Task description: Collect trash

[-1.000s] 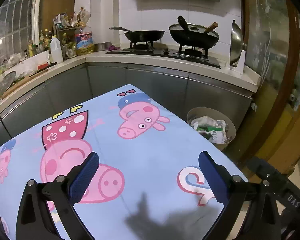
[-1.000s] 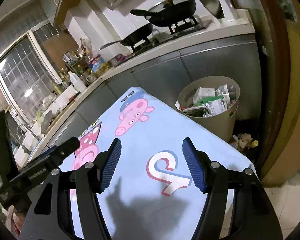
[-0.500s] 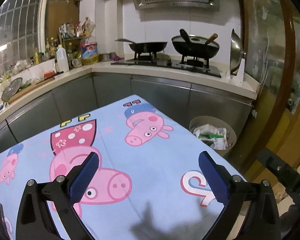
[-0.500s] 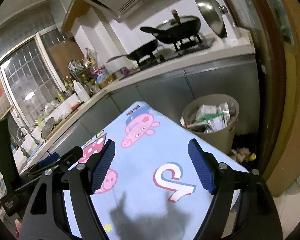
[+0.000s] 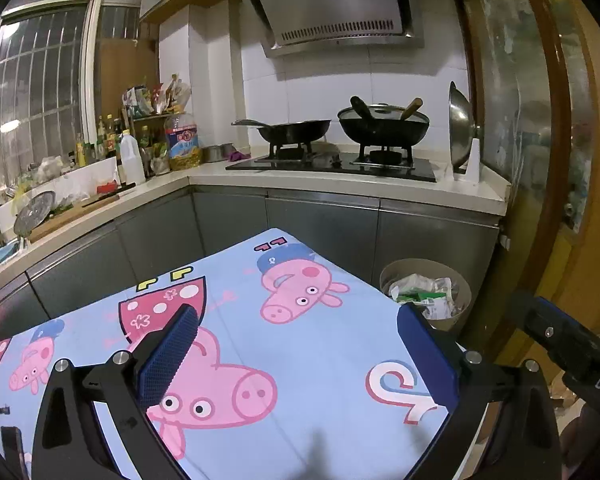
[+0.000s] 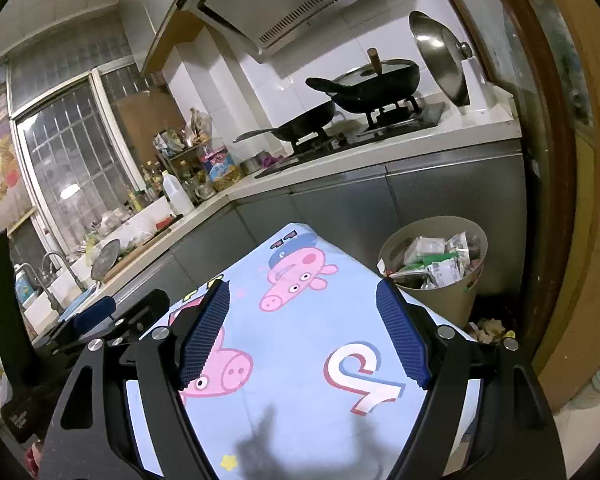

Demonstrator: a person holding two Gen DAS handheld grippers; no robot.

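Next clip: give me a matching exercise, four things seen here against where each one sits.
Things:
1. bin
2. steel lid
3. white bottle
4. cartoon cloth

Places:
A. on the counter near the window
B. on the floor beside the table corner
C. spread over the table, under both grippers
D. upright in a white holder right of the stove

Pairs: 1-B, 2-D, 3-A, 4-C

Matt printed cloth [image 5: 300, 360] covers the near surface; far right, a smooth plastic bin [image 6: 440, 300] holds crinkled glossy wrappers [image 6: 440, 260]; the far range hood [image 5: 332, 4] is brushed metal.
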